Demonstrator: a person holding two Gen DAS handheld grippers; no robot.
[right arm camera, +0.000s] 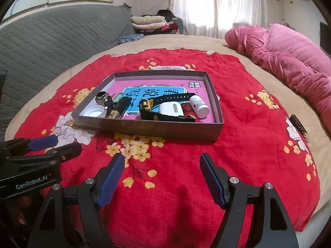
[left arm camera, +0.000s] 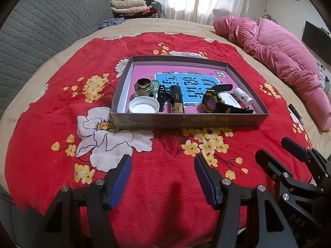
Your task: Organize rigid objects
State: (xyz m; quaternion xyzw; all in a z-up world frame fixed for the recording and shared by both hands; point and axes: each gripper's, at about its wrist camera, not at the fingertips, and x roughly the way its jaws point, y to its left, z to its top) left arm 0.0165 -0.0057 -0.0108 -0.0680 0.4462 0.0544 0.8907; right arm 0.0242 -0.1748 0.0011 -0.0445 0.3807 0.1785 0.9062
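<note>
Cataloguing the contents of one shallow grey cardboard tray [left arm camera: 186, 122], set on a red floral blanket [left arm camera: 165, 186] spread over a bed; all places below are given relative to the tray.

- Inside, near-left corner: white ribbed plastic cap [left arm camera: 144, 105], open side up — light, stiff; take it across the rim.
- Just behind the cap: small glass jar [left arm camera: 144, 86] with a threaded metal neck, uncapped. Judged fragile and slick; grip the body low.
- Inside, centre front: black hair claw [left arm camera: 162, 100] and a black-and-gold rectangular case [left arm camera: 177, 100], side by side. Rigid, narrow; hold across the short sides.
- Inside, right of centre: black-and-yellow wristwatch [left arm camera: 213, 101], hard round face, flexible strap. Probably best taken at the case, not the strap.
- Inside, right: white rounded box [right arm camera: 171, 109] and a white pill bottle [right arm camera: 199, 106] lying on its side — smooth, likely to roll.
- Tray floor: a pink printed book cover [left arm camera: 186, 76].

Left gripper [left arm camera: 163, 175] and right gripper [right arm camera: 162, 175], in front of the tray: jaws spread wide, blue ribbed pads, nothing held.
</note>
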